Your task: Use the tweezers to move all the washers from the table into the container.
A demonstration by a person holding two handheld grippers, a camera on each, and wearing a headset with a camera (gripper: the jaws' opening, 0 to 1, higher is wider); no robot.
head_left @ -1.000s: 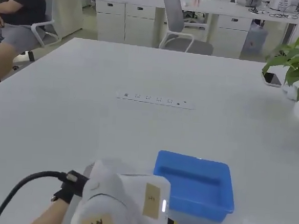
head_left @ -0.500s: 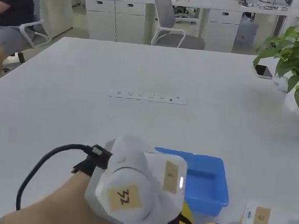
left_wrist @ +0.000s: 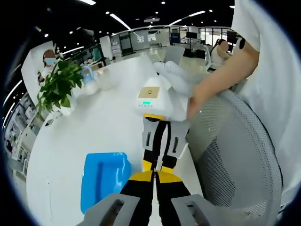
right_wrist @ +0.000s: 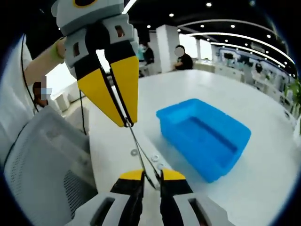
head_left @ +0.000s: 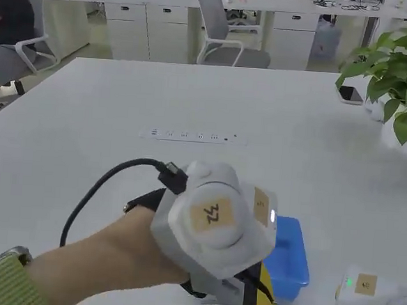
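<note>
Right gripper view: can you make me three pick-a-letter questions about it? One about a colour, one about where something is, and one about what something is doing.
1. What colour is the rectangular plastic container? A red; B blue; C green.
2. Where are the small metal washers? A inside the container; B on the white table beside it; C in a plant pot.
3. How do the left gripper's yellow-tipped jaws stand? A wide open; B shut on a washer; C shut on the thin metal tweezers.

Answers: 1 B, its walls are bright blue. 2 B, they lie on the tabletop near the container's side. 3 C, the jaws meet around the tweezers' upper end.
</note>
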